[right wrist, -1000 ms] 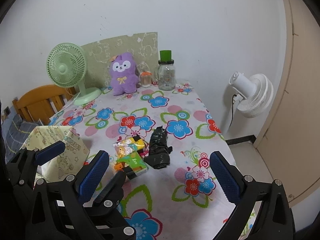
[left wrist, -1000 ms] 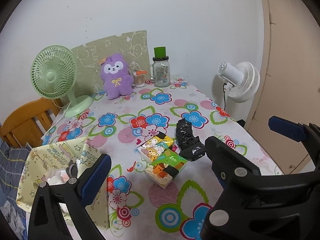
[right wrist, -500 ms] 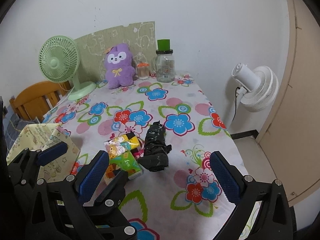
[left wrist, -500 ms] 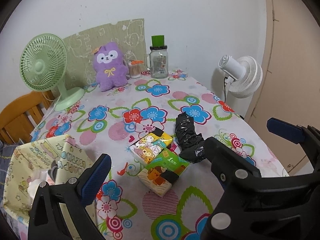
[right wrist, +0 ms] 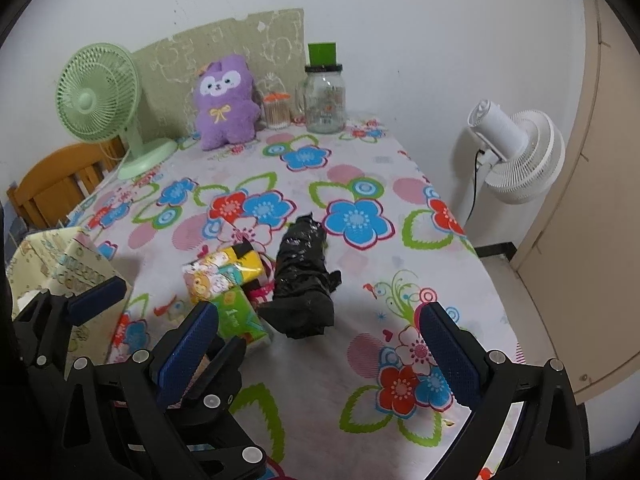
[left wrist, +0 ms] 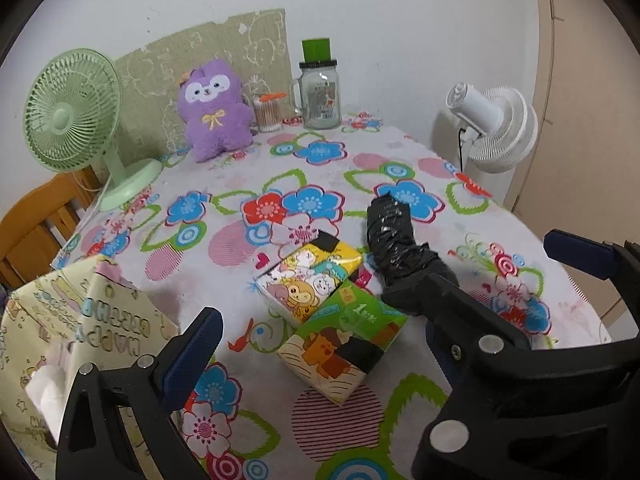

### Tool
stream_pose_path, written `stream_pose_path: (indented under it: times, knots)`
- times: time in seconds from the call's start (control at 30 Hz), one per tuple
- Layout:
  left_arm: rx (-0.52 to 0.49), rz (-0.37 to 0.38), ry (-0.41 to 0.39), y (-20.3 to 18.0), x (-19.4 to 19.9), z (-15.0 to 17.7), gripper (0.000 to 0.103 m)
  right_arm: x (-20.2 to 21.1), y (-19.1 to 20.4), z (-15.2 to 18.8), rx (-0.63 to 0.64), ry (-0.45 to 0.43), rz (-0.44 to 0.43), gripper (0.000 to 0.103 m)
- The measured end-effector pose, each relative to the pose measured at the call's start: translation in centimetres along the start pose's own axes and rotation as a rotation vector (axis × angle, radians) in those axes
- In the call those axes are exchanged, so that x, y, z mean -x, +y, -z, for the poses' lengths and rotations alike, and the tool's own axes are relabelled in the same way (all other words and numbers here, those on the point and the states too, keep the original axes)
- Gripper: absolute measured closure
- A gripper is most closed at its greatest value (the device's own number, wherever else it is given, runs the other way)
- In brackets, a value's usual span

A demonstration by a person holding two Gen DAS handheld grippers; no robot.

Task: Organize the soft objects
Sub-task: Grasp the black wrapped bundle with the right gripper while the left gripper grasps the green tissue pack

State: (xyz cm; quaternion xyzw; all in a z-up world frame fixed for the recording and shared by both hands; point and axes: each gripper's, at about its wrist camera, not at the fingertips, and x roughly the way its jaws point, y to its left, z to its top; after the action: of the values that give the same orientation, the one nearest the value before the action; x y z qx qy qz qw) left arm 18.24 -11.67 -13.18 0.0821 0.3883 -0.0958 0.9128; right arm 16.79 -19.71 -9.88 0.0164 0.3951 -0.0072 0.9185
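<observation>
We are at the approach, with nothing picked up yet. Both grippers hang above the near edge of the counter (right wrist: pixel 360 352), and each one's fingers are spread wide and hold nothing. The left gripper (left wrist: pixel 380 288) looks down on two tissue packs: the yellow pack (left wrist: pixel 308 276) lies just beside and touching the green pack (left wrist: pixel 344 344), which is nearer to us. The black roll (right wrist: pixel 302 284), a crinkled plastic bundle, lies just to the right of the packs, and seems to touch them at its near end. The right gripper (right wrist: pixel 320 344) frames that roll between its fingers (right wrist: pixel 452 360) without touching it. A yellow printed bag (left wrist: pixel 60 320) stands open at the left edge of the counter, near the left gripper, with something white inside; we judge it to be the likely place for the soft things, though the task does not say so. The purple plush (right wrist: pixel 226 100) sits well apart at the far end by the wall, between the green fan (right wrist: pixel 100 92) and the jar (right wrist: pixel 324 96).

Next we would lower one gripper over a single item. The roll is the easiest for the right gripper, since it is already lined up. It calls for a descent until the fingers straddle its narrow width, then a gentle squeeze, because it will crush and may slip. The packs should be taken one at a time, as they lie against each other.
</observation>
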Motion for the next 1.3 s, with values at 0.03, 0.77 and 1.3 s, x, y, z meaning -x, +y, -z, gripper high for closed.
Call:
stream_pose_path:
  times: [0.03, 0.77, 1.3]
  knots:
    - [0.002, 0.003, 0.007, 0.0, -0.3, 0.0, 0.001, -0.2, 0.0, 0.1, 0.0, 0.004, 0.002, 0.001]
    - [-0.005, 0.085, 0.134, -0.6, -4.9, 1.8, 0.0, -5.0, -0.5, 1.6, 0.007, 0.117, 0.04, 0.001]
    - [0.006, 0.098, 0.136, -0.5, -5.1, 1.7, 0.0, -5.5, -0.3, 1.5, 0.004, 0.12, 0.026, 0.001]
